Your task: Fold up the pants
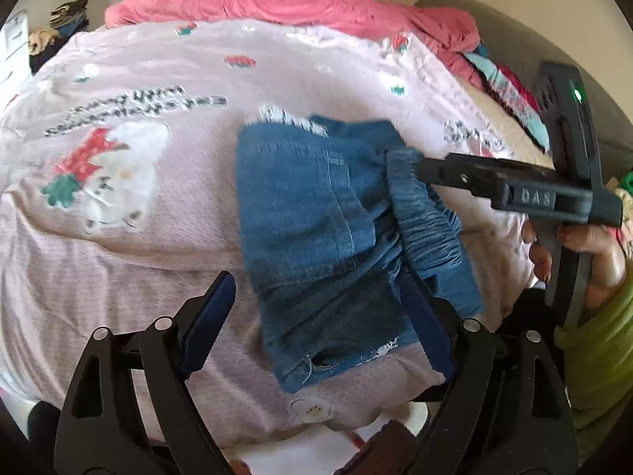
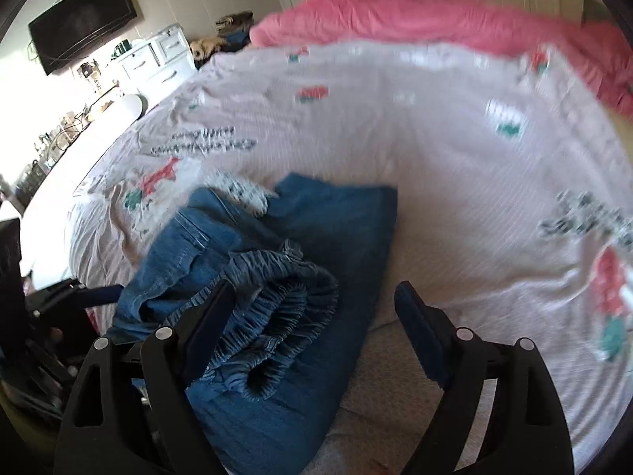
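Observation:
Blue denim pants lie folded in a bundle on the pink printed bedsheet, with frayed white hems and a gathered elastic waistband. My left gripper is open and straddles the near end of the bundle, its right finger against the cloth's edge. My right gripper, held by a hand in a green sleeve, reaches in from the right to the waistband. In the right wrist view the right gripper is open. Its left finger sits against the ruffled waistband of the pants, and its right finger is over bare sheet.
A crumpled pink duvet lies along the far side of the bed. Loose clothes are piled at the right by a grey headboard. A wall TV and white drawers stand to the left of the bed.

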Available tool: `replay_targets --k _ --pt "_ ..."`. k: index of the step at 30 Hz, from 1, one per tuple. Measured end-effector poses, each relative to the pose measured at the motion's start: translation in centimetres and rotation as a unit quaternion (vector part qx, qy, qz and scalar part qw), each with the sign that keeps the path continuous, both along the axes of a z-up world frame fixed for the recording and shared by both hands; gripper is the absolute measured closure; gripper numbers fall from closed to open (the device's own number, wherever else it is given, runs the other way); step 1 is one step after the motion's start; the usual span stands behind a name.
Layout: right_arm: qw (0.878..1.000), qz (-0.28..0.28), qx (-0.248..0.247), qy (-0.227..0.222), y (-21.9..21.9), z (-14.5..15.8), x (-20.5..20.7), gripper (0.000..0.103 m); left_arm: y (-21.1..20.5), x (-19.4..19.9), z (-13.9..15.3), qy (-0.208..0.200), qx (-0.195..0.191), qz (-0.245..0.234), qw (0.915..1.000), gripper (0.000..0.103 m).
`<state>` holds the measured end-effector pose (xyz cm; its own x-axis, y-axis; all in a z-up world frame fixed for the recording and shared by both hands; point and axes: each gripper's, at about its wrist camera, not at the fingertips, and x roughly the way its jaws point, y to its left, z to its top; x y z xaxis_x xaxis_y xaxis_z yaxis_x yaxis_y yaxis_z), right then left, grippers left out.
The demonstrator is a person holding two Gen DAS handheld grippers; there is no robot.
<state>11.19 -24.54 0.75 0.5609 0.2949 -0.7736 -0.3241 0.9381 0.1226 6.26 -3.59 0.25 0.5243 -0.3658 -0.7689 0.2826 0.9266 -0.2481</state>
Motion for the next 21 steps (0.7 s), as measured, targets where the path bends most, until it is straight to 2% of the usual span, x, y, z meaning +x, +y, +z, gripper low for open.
replay_targets --k 4,12,15,19,21 --pt "1.000 -0.002 -0.010 -0.026 0.4 1.4 -1.3 0.017 1.3 -0.2 1.2 -0.010 -0.014 0.013 0.9998 0.023" --pt "0.999 0.000 -0.027 -0.046 1.0 3.1 -3.3 0.016 3.0 0.2 2.6 -0.016 -0.019 0.029 0.9993 0.017" --pt "0.998 -0.002 -0.038 -0.058 0.7 3.1 -4.7 0.011 3.5 0.7 2.9 -0.015 -0.015 0.034 0.9992 0.016" --pt "0.997 0.001 -0.043 -0.064 0.5 2.6 -7.3 0.011 3.5 2.0 2.8 -0.007 -0.013 0.031 0.9994 0.014" --pt "0.997 0.022 -0.044 -0.067 1.2 2.1 -9.1 0.011 3.4 2.8 2.6 0.000 -0.017 0.027 0.9995 0.014"
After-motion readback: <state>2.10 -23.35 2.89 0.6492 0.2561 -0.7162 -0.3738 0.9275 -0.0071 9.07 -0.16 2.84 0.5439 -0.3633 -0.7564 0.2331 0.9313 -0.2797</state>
